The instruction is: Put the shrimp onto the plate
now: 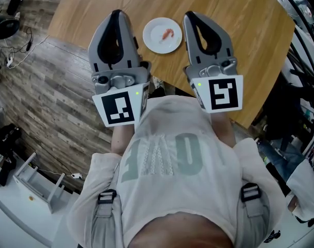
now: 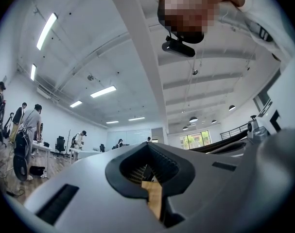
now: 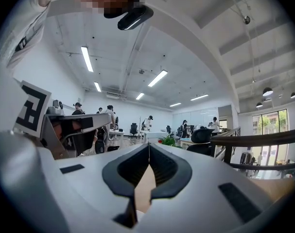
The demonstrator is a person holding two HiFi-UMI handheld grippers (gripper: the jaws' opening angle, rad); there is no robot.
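Pink shrimp (image 1: 168, 33) lies on the white plate (image 1: 152, 41) on the wooden table (image 1: 239, 30), so I judge the placing step done. I hold the left gripper (image 1: 117, 13) and the right gripper (image 1: 190, 15) up near my chest, above the table's near edge, each with jaws pressed together on nothing. As I read it, the next move calls for no grasp, only lowering both to rest.

Plate (image 1: 154, 40): white, between the jaws of left gripper (image 1: 118, 13) and right gripper (image 1: 191, 15).
Shrimp (image 1: 168, 33): on plate.
Table (image 1: 244, 30): wooden, under both jaws.
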